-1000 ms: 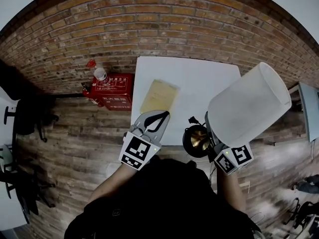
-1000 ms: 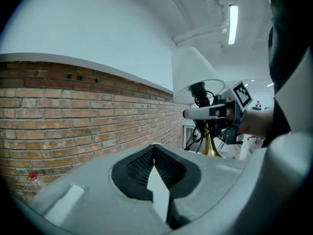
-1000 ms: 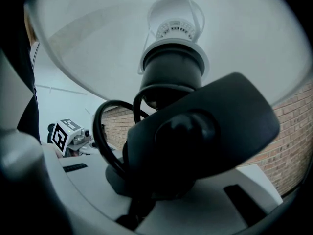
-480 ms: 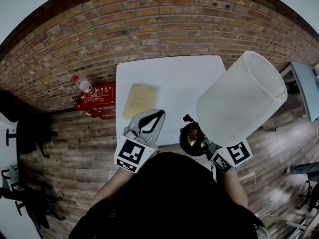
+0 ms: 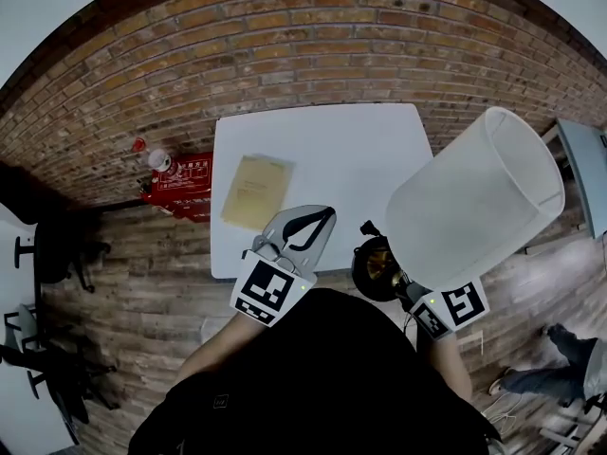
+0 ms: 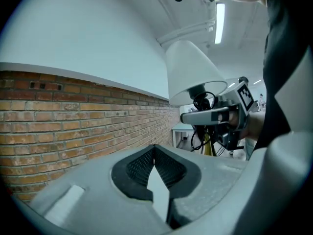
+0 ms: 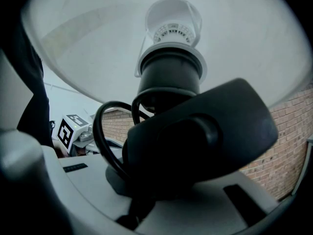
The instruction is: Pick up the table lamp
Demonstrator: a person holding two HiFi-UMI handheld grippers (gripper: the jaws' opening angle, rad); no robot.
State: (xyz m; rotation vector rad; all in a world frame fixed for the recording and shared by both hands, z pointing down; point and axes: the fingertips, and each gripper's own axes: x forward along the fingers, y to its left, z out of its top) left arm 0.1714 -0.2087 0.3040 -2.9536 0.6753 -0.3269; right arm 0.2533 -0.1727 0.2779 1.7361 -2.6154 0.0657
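The table lamp has a white shade [image 5: 474, 202] and a brass base [image 5: 377, 268]. It hangs off the table, past its near right corner, tilted with the shade up and to the right. My right gripper [image 5: 406, 281] is shut on the lamp's dark stem [image 7: 171, 146] just under the bulb socket, and the black cord loops beside it. The left gripper view shows the lamp [image 6: 193, 70] held level in the right gripper [image 6: 215, 115]. My left gripper [image 5: 321, 221] hovers over the table's near edge, shut with nothing in it [image 6: 154, 151].
A white table [image 5: 379, 150] stands against the brick wall with a tan envelope [image 5: 256, 190] on it. A red fire-extinguisher box [image 5: 185, 183] sits on the wooden floor to its left. Another table [image 5: 583, 159] is at the right, black chairs [image 5: 57, 245] at the left, and a person's leg [image 5: 560, 373] at lower right.
Both grippers have travelled with the person, and the table has shifted left in the head view. The lamp stays in the right gripper. A leg has come into view at lower right.
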